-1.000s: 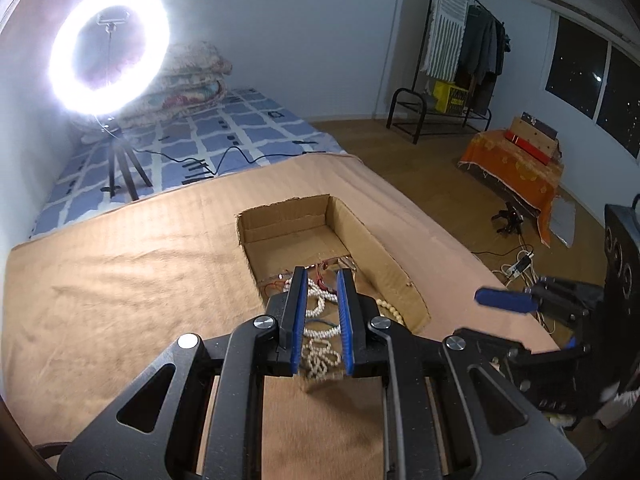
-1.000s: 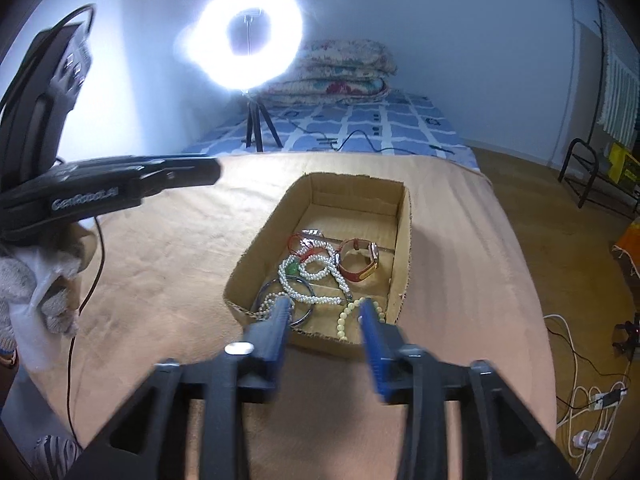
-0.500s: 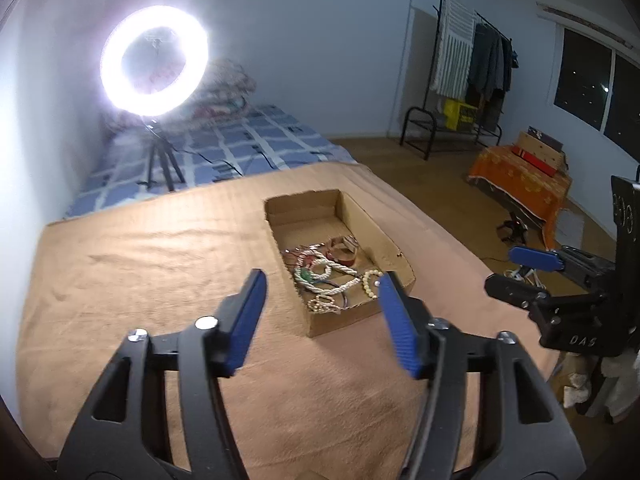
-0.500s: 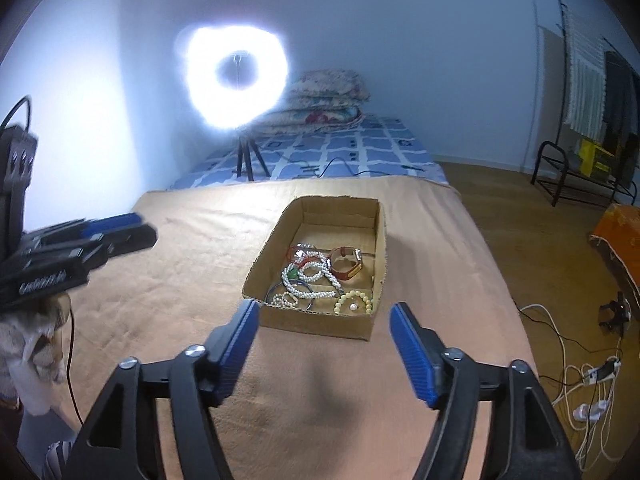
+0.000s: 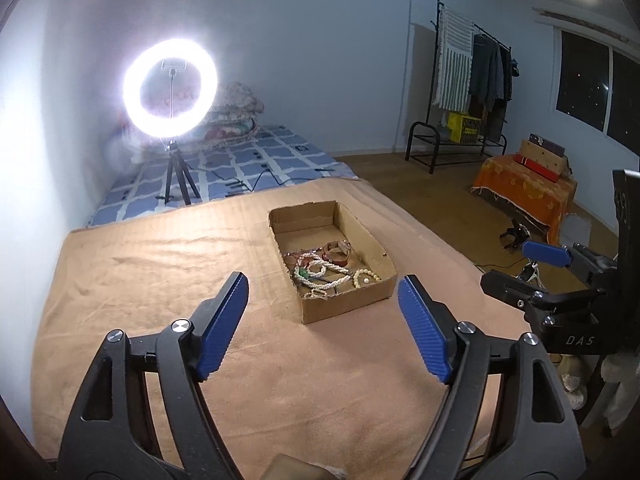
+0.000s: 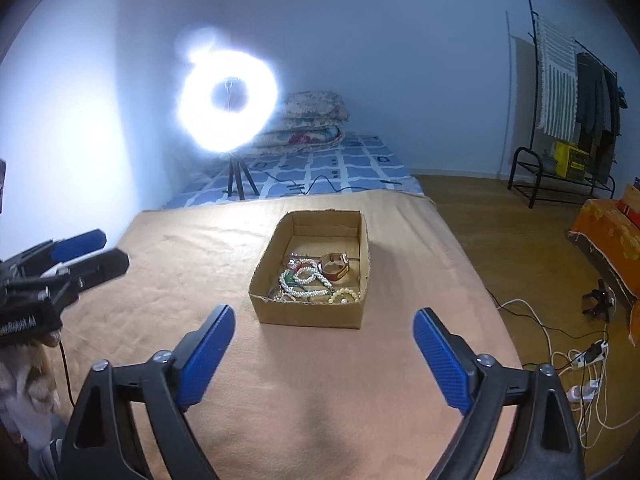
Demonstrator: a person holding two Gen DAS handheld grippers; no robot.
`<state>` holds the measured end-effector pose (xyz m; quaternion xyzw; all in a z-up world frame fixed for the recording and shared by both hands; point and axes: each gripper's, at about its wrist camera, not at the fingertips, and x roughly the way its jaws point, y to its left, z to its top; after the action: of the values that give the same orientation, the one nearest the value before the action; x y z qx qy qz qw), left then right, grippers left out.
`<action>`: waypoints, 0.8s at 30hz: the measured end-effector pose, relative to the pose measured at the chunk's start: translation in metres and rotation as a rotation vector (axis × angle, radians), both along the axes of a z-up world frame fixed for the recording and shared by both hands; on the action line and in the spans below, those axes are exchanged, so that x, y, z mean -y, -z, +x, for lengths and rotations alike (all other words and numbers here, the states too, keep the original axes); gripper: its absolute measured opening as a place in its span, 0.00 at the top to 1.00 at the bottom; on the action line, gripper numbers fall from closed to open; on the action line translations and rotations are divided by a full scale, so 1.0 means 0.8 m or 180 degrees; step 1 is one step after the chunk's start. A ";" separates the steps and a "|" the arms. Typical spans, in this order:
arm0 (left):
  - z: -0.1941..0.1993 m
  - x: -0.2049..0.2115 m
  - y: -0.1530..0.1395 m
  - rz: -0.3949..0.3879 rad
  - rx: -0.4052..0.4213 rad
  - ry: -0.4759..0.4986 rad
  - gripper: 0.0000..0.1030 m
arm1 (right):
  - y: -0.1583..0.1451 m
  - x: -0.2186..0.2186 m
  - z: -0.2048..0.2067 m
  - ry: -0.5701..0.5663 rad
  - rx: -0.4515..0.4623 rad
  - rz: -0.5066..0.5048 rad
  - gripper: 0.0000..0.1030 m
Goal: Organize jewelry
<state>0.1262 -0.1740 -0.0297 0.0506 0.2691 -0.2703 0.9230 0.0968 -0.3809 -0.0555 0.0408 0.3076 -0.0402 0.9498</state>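
An open cardboard box (image 5: 370,246) (image 6: 264,267) sits on a tan blanket. Inside lie white pearl strands (image 5: 320,270) (image 6: 298,282), a red-brown watch (image 5: 336,251) (image 6: 335,267) and a cream bead bracelet (image 5: 366,277) (image 6: 345,295), tangled together. My left gripper (image 5: 322,308) is open and empty, held well back from the box's near end. My right gripper (image 6: 324,340) is open and empty, also back from the box. Each gripper shows at the edge of the other's view: the right gripper (image 5: 548,254) and the left gripper (image 6: 80,248).
The tan blanket (image 5: 160,280) covers a raised surface. A lit ring light on a tripod (image 5: 171,88) stands behind on a blue patterned mattress (image 5: 248,160). A clothes rack (image 5: 472,92), an orange-covered bench (image 5: 524,192) and floor cables (image 6: 576,356) lie to the right.
My left gripper let go of a pearl strand into the box, opened wide and pulled back and up. My right gripper opened wider and pulled back too.
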 end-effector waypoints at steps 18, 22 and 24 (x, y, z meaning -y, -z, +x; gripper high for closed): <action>-0.038 0.002 -0.009 0.0064 0.0199 -0.0070 0.02 | -0.011 -0.005 -0.028 0.0292 0.0092 -0.0198 0.00; -0.041 0.000 -0.004 0.0072 0.0191 -0.0075 0.02 | -0.010 -0.005 -0.030 0.0306 0.0087 -0.0202 0.00; -0.041 0.000 -0.002 0.0094 0.0190 -0.0070 0.02 | -0.010 -0.005 -0.030 0.0307 0.0089 -0.0197 0.00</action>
<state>0.0930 -0.1742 -0.0278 0.0693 0.2459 -0.2545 0.9327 0.0727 -0.3765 -0.0476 0.0268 0.2905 -0.0948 0.9518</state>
